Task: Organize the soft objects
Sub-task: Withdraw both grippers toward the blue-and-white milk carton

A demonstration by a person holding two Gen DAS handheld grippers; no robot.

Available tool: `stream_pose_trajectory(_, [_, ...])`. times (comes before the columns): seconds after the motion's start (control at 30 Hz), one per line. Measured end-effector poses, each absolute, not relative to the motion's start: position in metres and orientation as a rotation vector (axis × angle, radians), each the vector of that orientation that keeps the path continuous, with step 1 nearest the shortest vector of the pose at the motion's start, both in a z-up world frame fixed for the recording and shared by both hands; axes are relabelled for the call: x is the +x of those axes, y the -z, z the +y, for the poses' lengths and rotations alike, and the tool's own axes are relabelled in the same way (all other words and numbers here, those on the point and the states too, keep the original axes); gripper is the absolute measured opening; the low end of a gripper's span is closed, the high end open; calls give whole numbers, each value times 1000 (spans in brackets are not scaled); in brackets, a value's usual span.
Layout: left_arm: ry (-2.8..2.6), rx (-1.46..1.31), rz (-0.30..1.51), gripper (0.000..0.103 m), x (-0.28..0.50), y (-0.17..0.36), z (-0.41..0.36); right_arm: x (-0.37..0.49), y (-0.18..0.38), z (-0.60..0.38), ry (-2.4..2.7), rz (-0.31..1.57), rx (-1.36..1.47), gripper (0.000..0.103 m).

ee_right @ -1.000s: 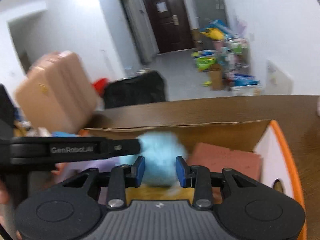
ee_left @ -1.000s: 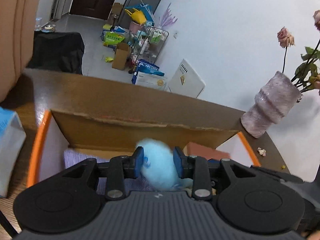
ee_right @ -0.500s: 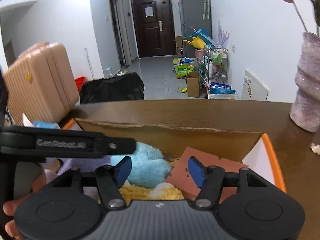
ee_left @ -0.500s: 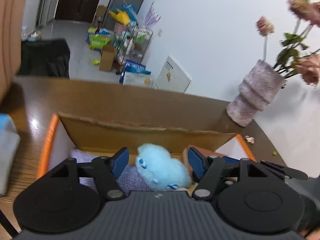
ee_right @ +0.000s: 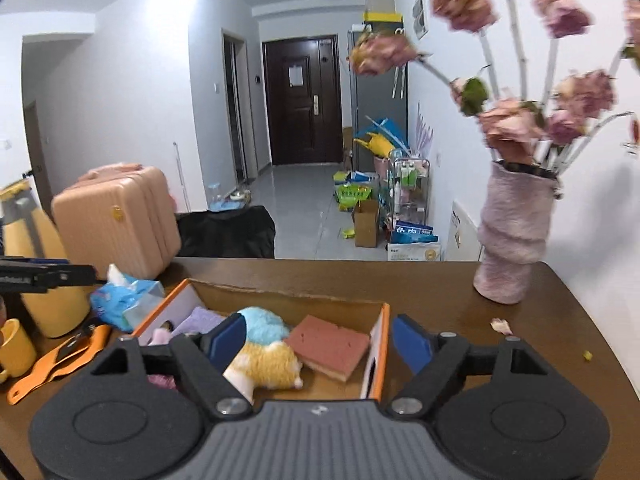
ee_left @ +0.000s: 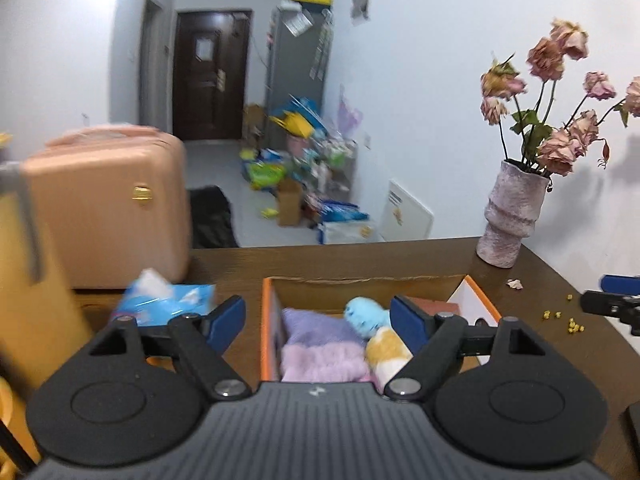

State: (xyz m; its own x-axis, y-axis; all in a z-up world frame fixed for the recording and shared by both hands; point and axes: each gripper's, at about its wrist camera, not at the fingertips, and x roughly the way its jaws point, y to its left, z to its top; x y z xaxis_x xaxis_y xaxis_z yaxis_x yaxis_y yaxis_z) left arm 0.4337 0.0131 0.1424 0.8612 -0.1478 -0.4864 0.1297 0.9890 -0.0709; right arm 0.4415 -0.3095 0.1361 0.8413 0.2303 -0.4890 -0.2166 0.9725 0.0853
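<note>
both grippers' fingers [ee_left: 226, 320] spread wide; blue plush [ee_left: 366, 316] lies in box [ee_left: 267, 332].

In the box [ee_right: 385, 322] on the table [ee_right: 440, 284], the sponge [ee_right: 328, 346] lies right, two plush toys [ee_right: 264, 354] middle, folded cloths [ee_left: 316, 344] left. Tissue pack [ee_right: 126, 298] sits left of the box; vase [ee_right: 514, 236] behind, right.

A fluffy blue plush [ee_right: 262, 325] lies in the orange-rimmed box [ee_right: 385, 334] (against a yellow-white plush [ee_right: 268, 368]), beside a pink sponge [ee_right: 330, 347].
</note>
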Motion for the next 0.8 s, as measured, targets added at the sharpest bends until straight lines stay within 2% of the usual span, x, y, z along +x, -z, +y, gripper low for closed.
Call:
stream_pose_trajectory(0.2, [109,-7,402,89,320,-120,-1,341,-117,-326,-287,444,58,80])
stream_pose_trajectory(0.37, [133,40,398,89,243,-73,-24,262,-77,-323,-283,387,12,81])
stream_pose_trajectory(0.5, [179,-37,450,92,188,-33,-30,202,-43,-321,-273,385,11,82])
stream_pose_trajectory(0.63, [220,-89,540,92,161,-7,-28,158,-15,-321,-283,414,48,83])
stream_pose_trajectory(0.8, [228,-53,546,92,163,-5,-33,146,1,-327,-272,439,108,83])
